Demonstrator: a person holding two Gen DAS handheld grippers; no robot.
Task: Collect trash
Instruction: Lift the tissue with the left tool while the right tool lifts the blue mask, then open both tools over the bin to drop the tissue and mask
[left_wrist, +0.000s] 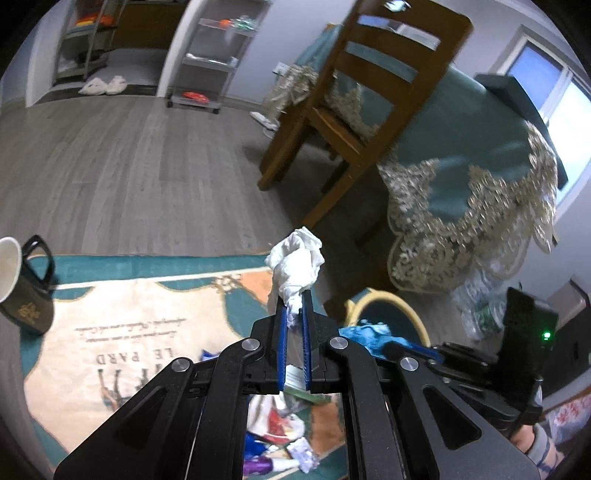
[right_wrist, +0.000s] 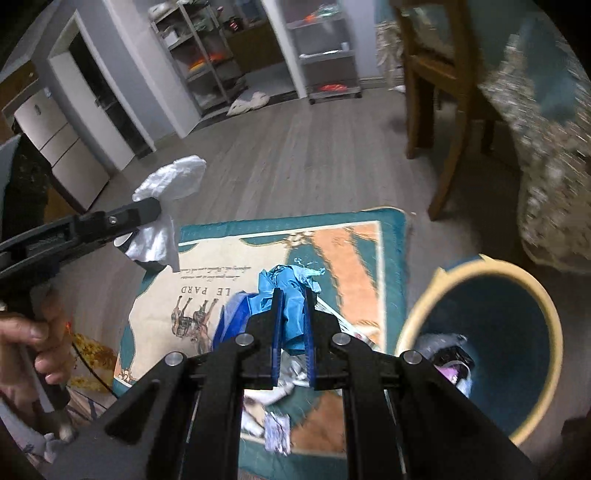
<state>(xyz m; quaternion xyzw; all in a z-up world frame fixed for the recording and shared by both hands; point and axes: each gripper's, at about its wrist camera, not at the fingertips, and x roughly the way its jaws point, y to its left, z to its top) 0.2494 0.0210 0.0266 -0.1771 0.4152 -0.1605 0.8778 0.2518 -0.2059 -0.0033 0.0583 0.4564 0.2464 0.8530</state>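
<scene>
Two grippers in view, each loaded with one item. The left gripper (left_wrist: 293, 314) has its blue pads nearly together, pinching one crumpled white tissue (left_wrist: 295, 264) that sticks up past the fingertips; the right wrist view shows the same tissue (right_wrist: 170, 192) at 10 o'clock, raised clear of the floor. The right gripper (right_wrist: 293, 306) has its fingers drawn in on one wad of blue plastic (right_wrist: 291, 291), which bulges out ahead of the tips and hangs over the rug.

One rug (right_wrist: 388, 258), teal-bordered with a cream and orange print, lies beneath both tools. On it, below the right gripper at 6 o'clock, at least three loose scraps: one small silvery wrapper (right_wrist: 277, 432), one white piece (right_wrist: 266, 397) and one blue sheet (right_wrist: 232, 314) beside the held wad. The left wrist view shows further mixed scraps (left_wrist: 291, 435) between the gripper's arms; their number cannot be told.

One bin (right_wrist: 410, 321), round with a cream rim and dark blue inside, stands just off the rug's edge at 3 o'clock from the right gripper, with some trash already at its bottom. One dark mug (left_wrist: 22, 295) sits at 9 o'clock in the left wrist view, tilted in frame.

Farther off: one wooden chair (left_wrist: 369, 92) at 1 o'clock, one table draped in a teal cloth (left_wrist: 461, 155) with gold lace, two wire shelving units (left_wrist: 210, 59) against the far wall, and one pair of white slippers (left_wrist: 103, 85) on the floor at 11 o'clock.
</scene>
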